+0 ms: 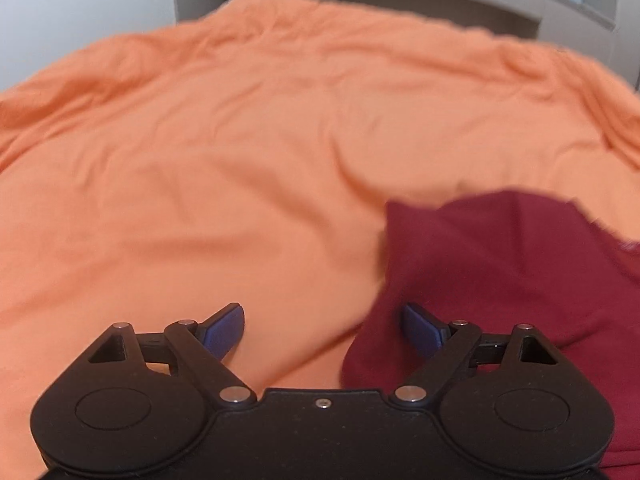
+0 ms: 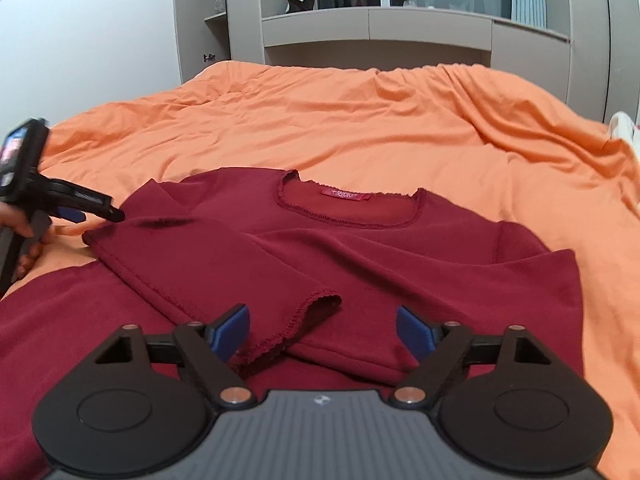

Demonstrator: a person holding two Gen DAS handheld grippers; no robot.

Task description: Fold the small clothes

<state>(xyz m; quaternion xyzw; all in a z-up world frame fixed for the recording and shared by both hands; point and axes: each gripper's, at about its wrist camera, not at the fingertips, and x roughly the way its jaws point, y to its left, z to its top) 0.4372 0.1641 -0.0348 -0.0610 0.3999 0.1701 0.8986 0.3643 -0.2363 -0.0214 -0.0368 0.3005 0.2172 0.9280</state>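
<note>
A dark red long-sleeved top [image 2: 360,248] lies flat on the orange bedspread [image 2: 360,128], neckline and red label away from me. Both sleeves are folded in across the body, and the cuff of the left one [image 2: 304,320] lies just ahead of my right gripper [image 2: 322,330], which is open and empty above the top. My left gripper [image 1: 322,326] is open and empty at the top's left edge [image 1: 500,280]. The left gripper also shows in the right wrist view [image 2: 92,210], beside the folded shoulder.
The orange bedspread [image 1: 200,160] covers the bed, wrinkled toward the far edge. Grey wardrobe units and shelves [image 2: 376,28] stand behind the bed. Something white [image 2: 622,124] lies at the bed's right edge.
</note>
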